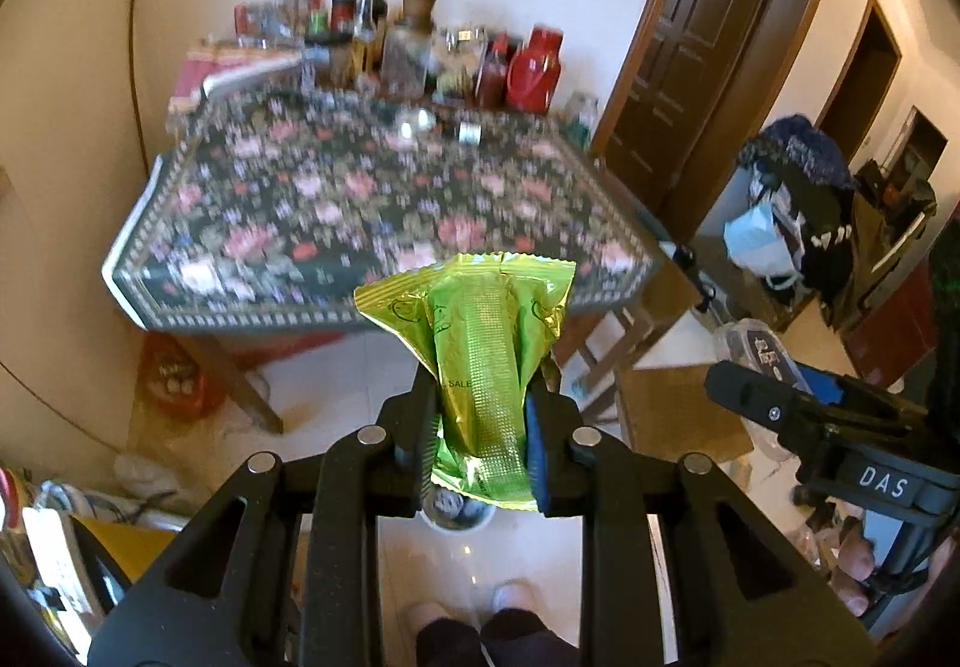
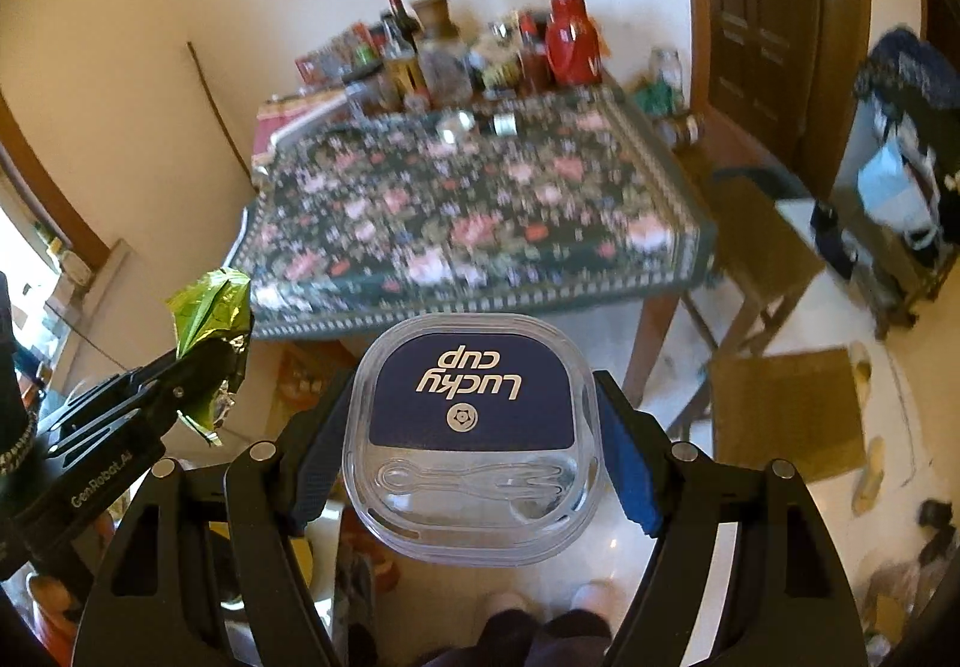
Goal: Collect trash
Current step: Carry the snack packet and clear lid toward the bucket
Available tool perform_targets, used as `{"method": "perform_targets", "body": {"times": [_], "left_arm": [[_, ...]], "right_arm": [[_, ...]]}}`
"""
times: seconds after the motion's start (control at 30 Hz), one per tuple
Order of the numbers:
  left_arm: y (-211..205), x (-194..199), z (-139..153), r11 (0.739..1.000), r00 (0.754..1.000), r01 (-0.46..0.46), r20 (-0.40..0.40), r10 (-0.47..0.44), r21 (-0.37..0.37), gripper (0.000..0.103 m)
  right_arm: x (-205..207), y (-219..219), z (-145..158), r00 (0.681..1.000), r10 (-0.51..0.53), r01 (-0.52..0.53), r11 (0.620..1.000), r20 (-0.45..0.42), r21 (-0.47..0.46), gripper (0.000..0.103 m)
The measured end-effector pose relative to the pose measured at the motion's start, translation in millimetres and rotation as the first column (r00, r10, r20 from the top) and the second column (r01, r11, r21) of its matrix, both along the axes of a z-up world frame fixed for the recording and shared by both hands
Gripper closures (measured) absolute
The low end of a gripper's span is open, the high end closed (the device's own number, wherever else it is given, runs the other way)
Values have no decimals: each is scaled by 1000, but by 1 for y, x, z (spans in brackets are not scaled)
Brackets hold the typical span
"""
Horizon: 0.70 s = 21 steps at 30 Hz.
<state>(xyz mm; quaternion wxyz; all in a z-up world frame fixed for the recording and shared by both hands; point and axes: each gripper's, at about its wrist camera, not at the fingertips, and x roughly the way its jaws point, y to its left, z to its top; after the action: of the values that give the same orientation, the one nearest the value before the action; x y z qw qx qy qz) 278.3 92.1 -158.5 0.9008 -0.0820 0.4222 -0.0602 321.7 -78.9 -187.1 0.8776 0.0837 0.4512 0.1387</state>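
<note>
My left gripper [image 1: 483, 403] is shut on a green foil snack wrapper [image 1: 480, 343] and holds it upright in the air, in front of the table's near edge. My right gripper [image 2: 474, 427] is shut on a clear plastic cup with a blue "Lucky cup" lid [image 2: 471, 433], held over the floor. The left gripper with the wrapper [image 2: 210, 331] shows at the left of the right wrist view. The right gripper with the cup [image 1: 762, 361] shows at the right of the left wrist view. A white bin [image 1: 457, 511] sits on the floor, mostly hidden below the wrapper.
A table with a floral cloth [image 1: 360, 205] stands ahead, with bottles and jars [image 1: 420, 48] crowded at its far edge and small items near them. A cardboard sheet [image 2: 786, 415] lies on the floor at right. A wooden door [image 1: 690, 48] and cluttered bags [image 1: 798, 211] are at right.
</note>
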Motion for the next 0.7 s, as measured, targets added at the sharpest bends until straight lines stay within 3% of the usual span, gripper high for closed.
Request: {"method": "perform_targets", "body": {"times": [0.3,0.43,0.7], "left_arm": [[-23,35,-102,999,986,-32,-160,34,20,79],[-23,46,-160,997,968,-72,-239,73,14,79],[-11,55,-258,988,934,-148,-323,156,48,79]], "right_arm": [[30,-18,-94,985,33,-38,999,-170,-26,30],[48,-22,-148,971,53,-67,996,-232,-53,30],[79,-13,-249,948,103,-134,988,-300,-83,30]]}}
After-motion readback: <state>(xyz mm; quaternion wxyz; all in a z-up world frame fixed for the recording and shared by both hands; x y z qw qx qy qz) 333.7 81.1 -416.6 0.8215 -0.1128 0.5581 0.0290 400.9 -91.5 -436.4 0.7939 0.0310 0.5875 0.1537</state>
